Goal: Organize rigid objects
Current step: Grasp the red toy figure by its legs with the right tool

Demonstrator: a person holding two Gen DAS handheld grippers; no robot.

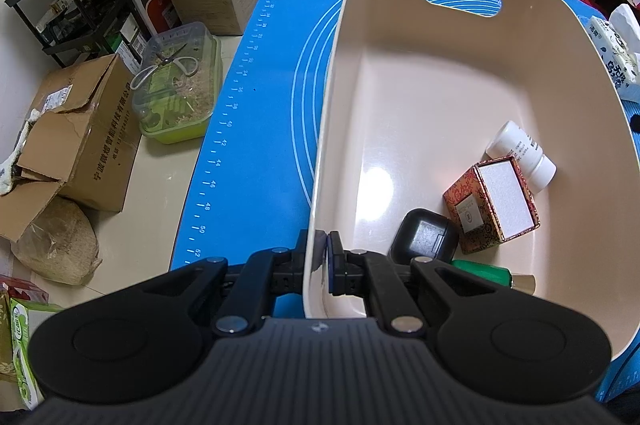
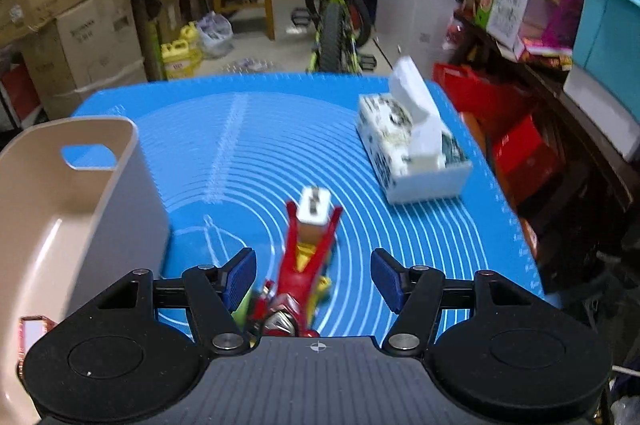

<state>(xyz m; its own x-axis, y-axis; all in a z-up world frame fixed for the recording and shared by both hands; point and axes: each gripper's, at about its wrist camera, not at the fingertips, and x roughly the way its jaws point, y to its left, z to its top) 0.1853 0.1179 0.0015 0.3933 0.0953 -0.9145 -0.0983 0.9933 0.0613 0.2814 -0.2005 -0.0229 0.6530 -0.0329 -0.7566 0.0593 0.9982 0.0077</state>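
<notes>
L gripper [image 1: 322, 257] clamped tight on the near rim of the beige plastic basin [image 1: 420, 73], one finger in, one out. Inside the basin, near that corner: white pill bottle [image 1: 522, 155], red patterned box w/ white top [image 1: 494, 203], black rounded case [image 1: 424, 235], green item [image 1: 486, 273]. R gripper [image 2: 313, 277] jaws apart, gripping nothing, over a red toy figure [image 2: 306, 273] on the blue silicone mat [image 2: 260, 153] right of the basin; white tissue box [image 2: 412, 153] further right.
</notes>
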